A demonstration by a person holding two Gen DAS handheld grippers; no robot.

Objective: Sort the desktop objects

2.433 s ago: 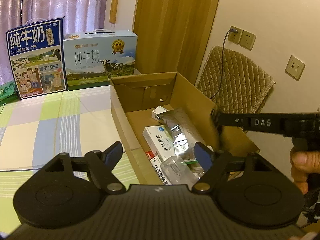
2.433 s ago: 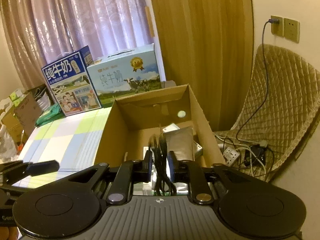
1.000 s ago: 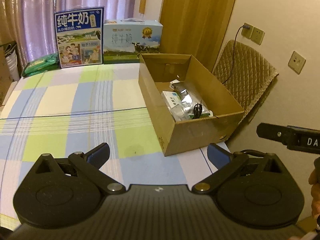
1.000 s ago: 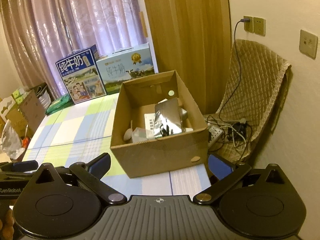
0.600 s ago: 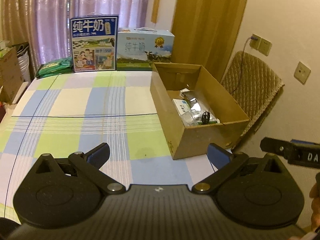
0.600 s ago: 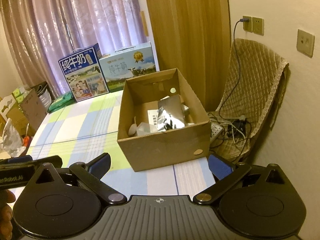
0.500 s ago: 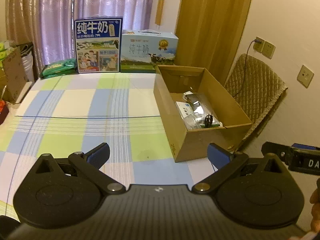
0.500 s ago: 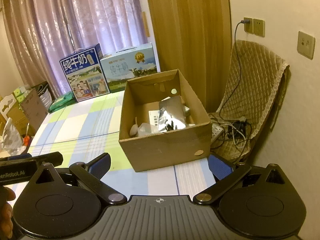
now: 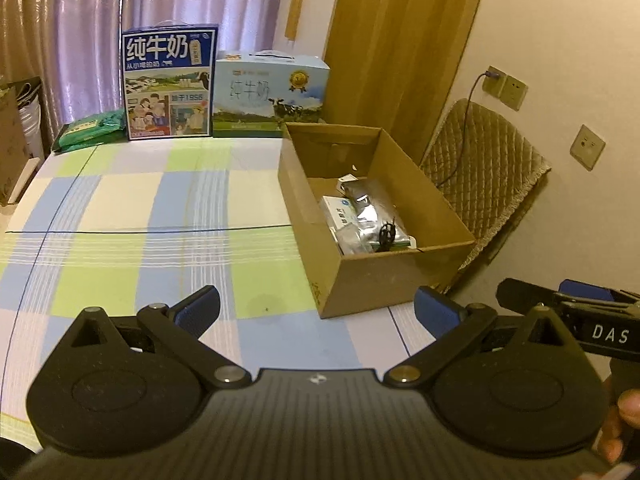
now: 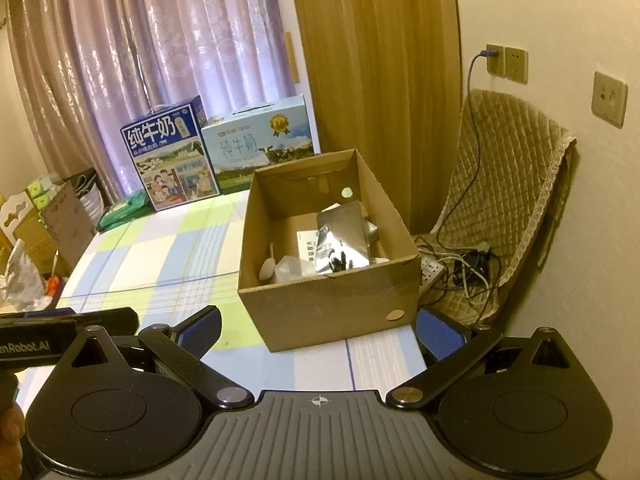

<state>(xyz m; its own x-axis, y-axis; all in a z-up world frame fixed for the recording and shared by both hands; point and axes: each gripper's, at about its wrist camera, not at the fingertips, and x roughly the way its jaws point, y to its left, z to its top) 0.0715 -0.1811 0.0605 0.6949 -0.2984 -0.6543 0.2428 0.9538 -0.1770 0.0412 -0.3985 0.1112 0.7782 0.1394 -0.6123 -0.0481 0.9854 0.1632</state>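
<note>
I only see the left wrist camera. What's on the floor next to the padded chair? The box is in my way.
Observer: A white power strip lies there with a tangle of cables.
Operator: Is anything hiding behind the box's left wall?
Observer: Yes, a small white rounded thing lies inside the cardboard box by that wall. I can't tell what it is.
Operator: Is the right gripper holding something?
Observer: No, the right gripper is wide open with nothing between its fingers.
</note>
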